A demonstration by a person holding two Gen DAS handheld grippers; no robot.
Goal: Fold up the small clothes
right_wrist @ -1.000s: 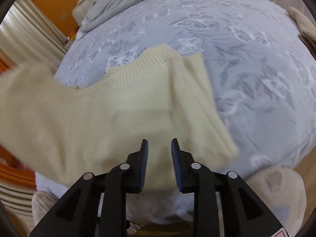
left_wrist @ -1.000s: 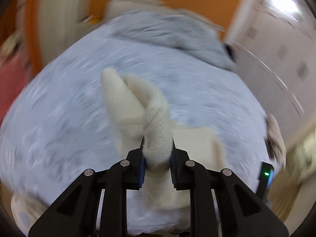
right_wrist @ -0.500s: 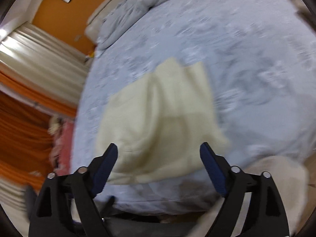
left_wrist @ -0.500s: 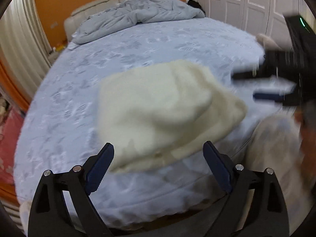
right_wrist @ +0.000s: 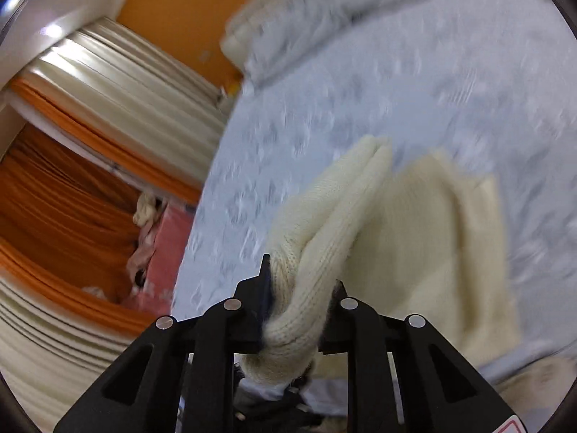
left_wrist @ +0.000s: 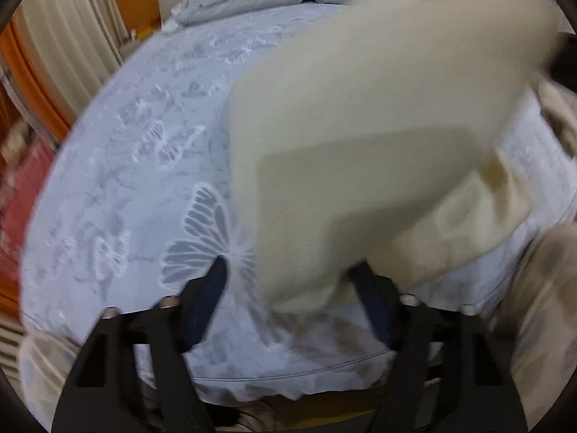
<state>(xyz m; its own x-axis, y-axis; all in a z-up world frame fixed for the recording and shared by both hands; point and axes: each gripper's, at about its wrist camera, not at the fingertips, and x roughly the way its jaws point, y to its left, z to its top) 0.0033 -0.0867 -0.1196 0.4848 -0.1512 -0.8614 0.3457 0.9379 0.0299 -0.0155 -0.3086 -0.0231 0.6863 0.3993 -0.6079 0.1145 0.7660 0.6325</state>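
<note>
- Now the right hand-held gripper (right_wrist: 297,310) is clamped on a bunched fold of the cream knit sweater (right_wrist: 414,252), lifting it above the bed (right_wrist: 360,90).
- Left hand-held gripper (left_wrist: 288,288) stands open, holding nothing; the sweater hangs just ahead of it.
- Soft, light, floppy knit: best pinched at a doubled edge.
- Half a second ago both grippers were open and the sweater lay on the bed.

The left gripper (left_wrist: 288,281) has its jaws spread wide, while the right gripper (right_wrist: 299,299) has its jaws clamped.
</note>
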